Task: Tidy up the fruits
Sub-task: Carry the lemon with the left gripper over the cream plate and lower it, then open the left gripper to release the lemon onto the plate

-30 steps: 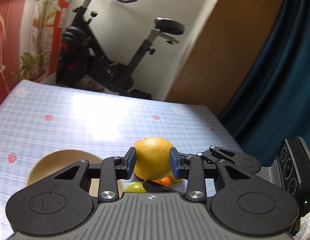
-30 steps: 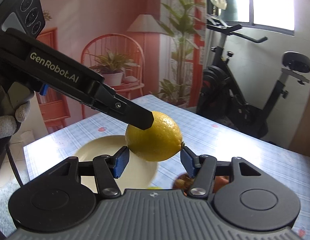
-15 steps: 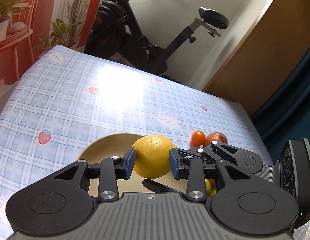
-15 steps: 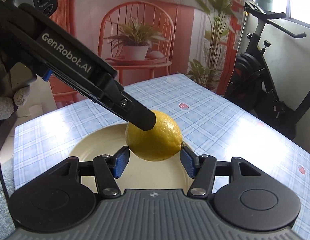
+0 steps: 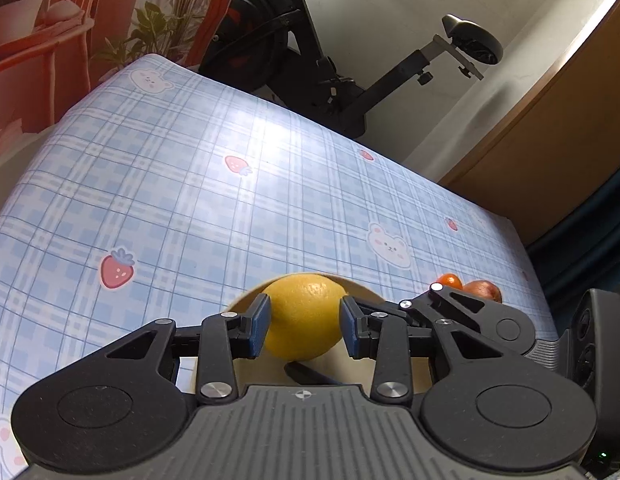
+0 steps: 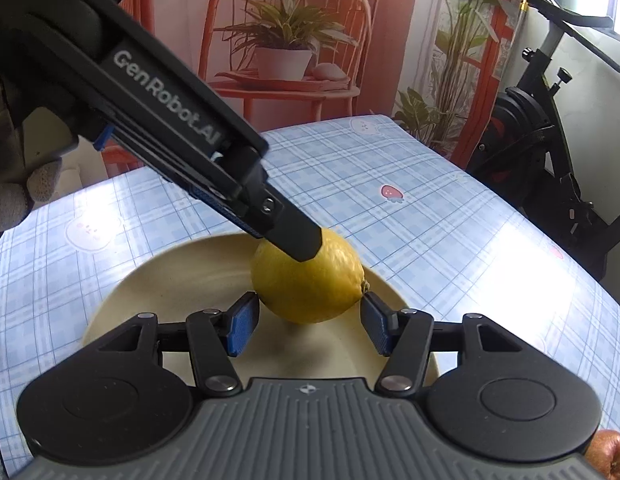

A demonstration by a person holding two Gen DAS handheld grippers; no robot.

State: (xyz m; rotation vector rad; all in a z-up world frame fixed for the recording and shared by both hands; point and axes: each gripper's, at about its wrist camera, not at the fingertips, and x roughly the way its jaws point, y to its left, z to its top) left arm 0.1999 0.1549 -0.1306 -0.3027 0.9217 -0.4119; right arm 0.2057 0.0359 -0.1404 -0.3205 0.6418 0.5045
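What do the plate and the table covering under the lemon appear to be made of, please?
Plate: probably glazed ceramic, though melamine is possible; cream, smooth, soft sheen. Table covering: likely vinyl or oilcloth; the printed blue plaid reflects a bright window glare.

I see a table (image 5: 182, 184) under a blue plaid strawberry cloth, bearing a cream plate (image 6: 158, 280), small orange fruit (image 5: 449, 280) and reddish fruit (image 5: 484, 289).

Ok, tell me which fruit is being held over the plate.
The yellow lemon: both grippers clamp it above the cream round plate. The small orange fruit and the reddish-brown round fruit lie loose on the checked tablecloth, off the plate.
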